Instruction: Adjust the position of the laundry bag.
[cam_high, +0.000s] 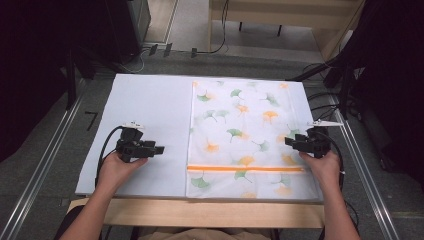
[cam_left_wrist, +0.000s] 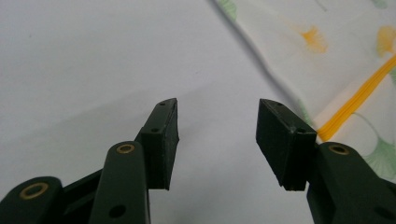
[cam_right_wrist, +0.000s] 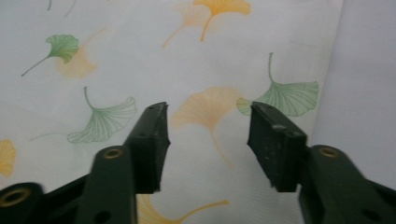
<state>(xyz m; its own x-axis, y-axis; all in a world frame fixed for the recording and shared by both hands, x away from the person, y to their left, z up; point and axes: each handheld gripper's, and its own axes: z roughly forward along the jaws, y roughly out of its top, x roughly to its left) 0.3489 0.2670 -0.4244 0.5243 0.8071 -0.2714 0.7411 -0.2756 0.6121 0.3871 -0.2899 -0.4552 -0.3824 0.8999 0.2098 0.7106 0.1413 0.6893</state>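
High view: my right gripper (cam_high: 295, 141), jaws apart and empty, sits over the cloth's (cam_high: 240, 125) right edge; left gripper (cam_high: 159, 149), also unclenched, points at its left edge.

A cloth (cam_high: 250, 135) lies flat on the right half of the table (cam_high: 145, 105), reaching from the far edge to the near edge. The left hand-held gripper (cam_high: 159, 149) sits over the bare table just left of the cloth. The right hand-held gripper (cam_high: 290, 141) sits over the cloth's right edge.
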